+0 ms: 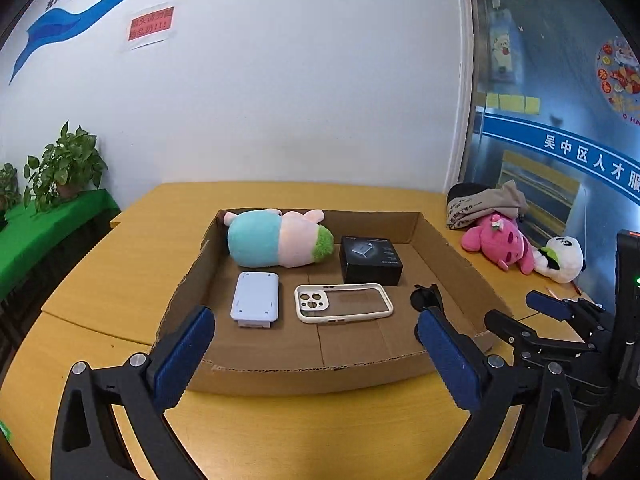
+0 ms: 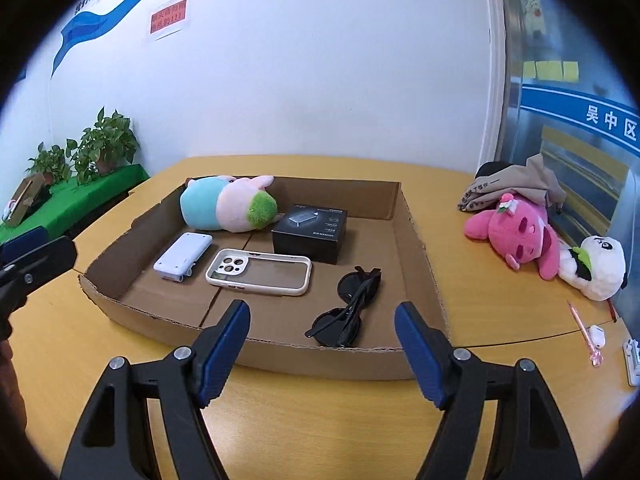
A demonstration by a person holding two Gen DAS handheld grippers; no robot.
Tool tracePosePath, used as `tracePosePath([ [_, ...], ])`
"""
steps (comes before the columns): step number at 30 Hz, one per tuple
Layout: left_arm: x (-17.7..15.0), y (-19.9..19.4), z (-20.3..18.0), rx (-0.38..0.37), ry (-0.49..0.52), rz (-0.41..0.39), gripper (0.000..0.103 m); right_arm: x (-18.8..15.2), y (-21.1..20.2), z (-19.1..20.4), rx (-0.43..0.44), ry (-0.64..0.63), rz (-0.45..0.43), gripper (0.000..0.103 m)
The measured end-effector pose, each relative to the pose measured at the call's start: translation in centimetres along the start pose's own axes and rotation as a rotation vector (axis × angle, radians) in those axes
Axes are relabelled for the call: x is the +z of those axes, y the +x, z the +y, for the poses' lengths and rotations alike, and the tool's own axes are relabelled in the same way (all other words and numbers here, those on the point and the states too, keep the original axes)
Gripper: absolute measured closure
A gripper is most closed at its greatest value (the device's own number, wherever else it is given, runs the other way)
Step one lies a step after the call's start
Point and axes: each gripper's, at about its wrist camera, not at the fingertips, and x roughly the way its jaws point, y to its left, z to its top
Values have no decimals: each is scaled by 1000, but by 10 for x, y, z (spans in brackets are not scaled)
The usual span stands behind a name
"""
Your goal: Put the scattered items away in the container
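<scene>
Left gripper (image 1: 316, 354) gapes wide with nothing between its jaws, over the near wall of the cardboard box (image 1: 280, 376). Inside the box, a plush toy (image 1: 276, 238) lies at 12 o'clock, a phone case (image 1: 344, 302) at centre.

Right gripper (image 2: 322, 354) stands open and empty in its own view. Sunglasses (image 2: 348, 308) lie in the box at its 5 o'clock corner; a pink plush (image 2: 520, 236) sits outside at 3 o'clock.

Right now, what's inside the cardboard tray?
Cardboard tray holds a plush toy, black box, phone case, white device and sunglasses. Anything beneath them is hidden.
</scene>
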Motion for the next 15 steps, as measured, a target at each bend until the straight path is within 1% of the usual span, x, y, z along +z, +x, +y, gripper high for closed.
tracePosePath([
  [4,-2,-2,-2,22,25,-11,0,-2,-3,1,-3,9,-15,28],
  [11,-12,-3,-4,50,2,-8,0,-10,-4,2,-2,15,-9,28],
  [15,-17,-2,-6,57,-10,14,0,-15,-9,4,-6,4,-2,28],
])
